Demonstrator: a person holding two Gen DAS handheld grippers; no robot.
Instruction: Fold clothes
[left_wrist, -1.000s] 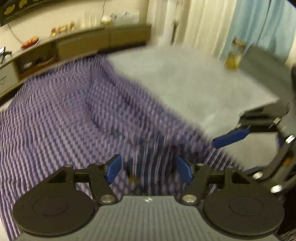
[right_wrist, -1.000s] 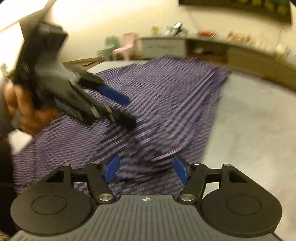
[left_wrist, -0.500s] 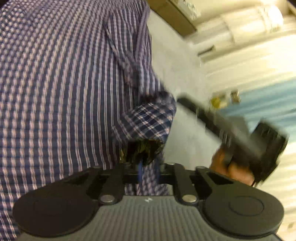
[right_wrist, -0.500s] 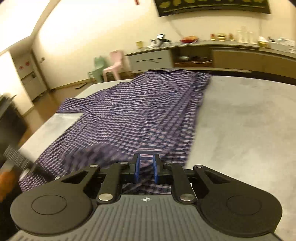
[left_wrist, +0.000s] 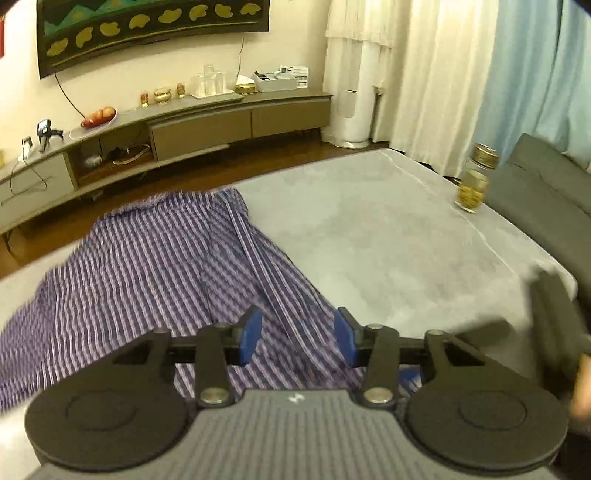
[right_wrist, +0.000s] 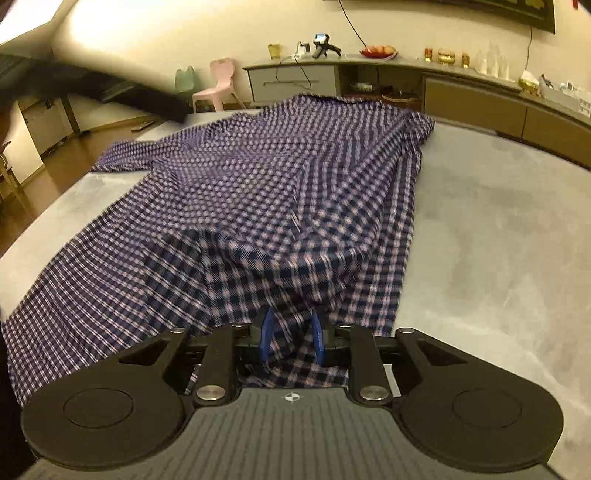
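Right hand-held gripper (right_wrist: 291, 338) clamped on checked shirt (right_wrist: 258, 192) hem; left hand-held gripper (left_wrist: 297, 338) wide open, empty, above cloth. Shirt spread across grey bench (right_wrist: 498, 221). Risked dragging whole shirt askew through one-sided pull.
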